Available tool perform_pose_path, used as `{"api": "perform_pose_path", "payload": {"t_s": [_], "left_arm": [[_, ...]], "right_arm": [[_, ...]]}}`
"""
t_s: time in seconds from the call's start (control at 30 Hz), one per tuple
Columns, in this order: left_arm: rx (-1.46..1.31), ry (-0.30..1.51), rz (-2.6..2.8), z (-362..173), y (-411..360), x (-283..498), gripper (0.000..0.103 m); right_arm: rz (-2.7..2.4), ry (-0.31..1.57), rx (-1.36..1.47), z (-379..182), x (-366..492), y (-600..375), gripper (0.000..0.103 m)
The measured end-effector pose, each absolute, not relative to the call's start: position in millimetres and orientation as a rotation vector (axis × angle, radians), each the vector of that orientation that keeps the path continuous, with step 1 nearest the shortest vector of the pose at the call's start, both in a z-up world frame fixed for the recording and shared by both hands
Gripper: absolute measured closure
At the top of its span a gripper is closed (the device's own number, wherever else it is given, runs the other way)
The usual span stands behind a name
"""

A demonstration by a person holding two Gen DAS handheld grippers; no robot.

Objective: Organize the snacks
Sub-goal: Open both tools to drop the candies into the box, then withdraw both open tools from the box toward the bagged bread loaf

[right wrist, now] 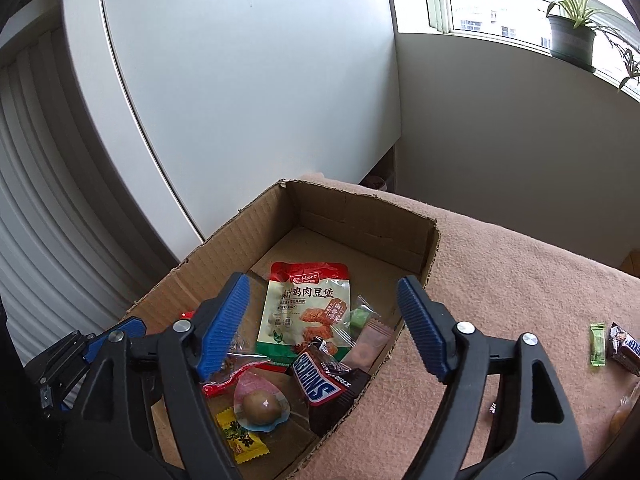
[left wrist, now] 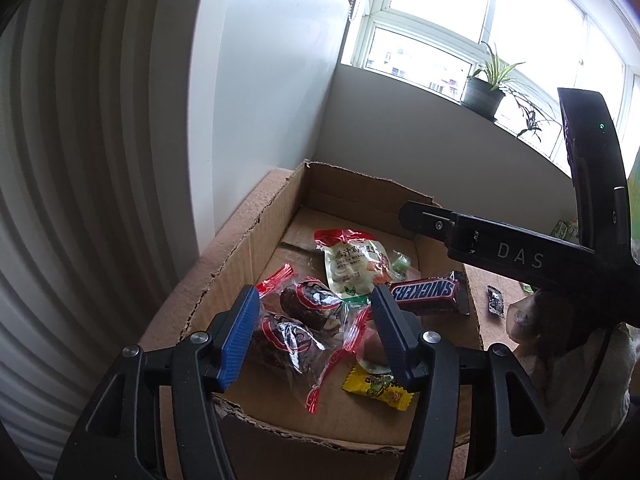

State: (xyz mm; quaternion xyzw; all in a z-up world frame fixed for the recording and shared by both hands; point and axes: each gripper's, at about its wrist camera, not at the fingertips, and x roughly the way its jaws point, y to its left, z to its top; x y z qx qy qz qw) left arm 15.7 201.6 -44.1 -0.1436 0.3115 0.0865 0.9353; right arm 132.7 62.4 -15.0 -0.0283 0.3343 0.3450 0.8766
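A cardboard box sits on a surface covered in a tan cloth, pushed up near a white wall. Both grippers hang over the box's near end, tilted down into it. The left gripper has its blue fingers partly apart; two clear-wrapped dark snacks with red twisted ends lie below and between them, and no pad presses on the wrap. The right gripper holds its fingers wide with nothing between them; in the left view its black body reaches in from the right above the box. Under it, a Snickers bar leans against the box's right wall. Beside the bar lie a green and red pouch flat on the box floor, a wrapped egg, a yellow candy, a small green candy and a pink packet. Outside the box, on the cloth to the right, lie a green candy and a second dark bar, close together and well apart from the box. A potted plant stands on the windowsill behind.
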Motion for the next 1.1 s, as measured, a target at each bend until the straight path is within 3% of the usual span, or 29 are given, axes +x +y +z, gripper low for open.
{"api": "perform_pose_path", "payload": {"t_s": [0.13, 0.2, 1.1], "left_arm": [[-0.293, 0.627, 0.174, -42, 199, 15, 0.036], [-0.294, 0.623, 0.171, -41, 198, 15, 0.036], [-0.227, 0.597, 0.023, -20, 97, 35, 0.036]], "right_arm": [[0.695, 0.677, -0.052, -11, 133, 56, 0.010], [0.690, 0.671, -0.042, -10, 133, 52, 0.001], [0.556, 0.594, 0.026, 4, 123, -98, 0.001]]}}
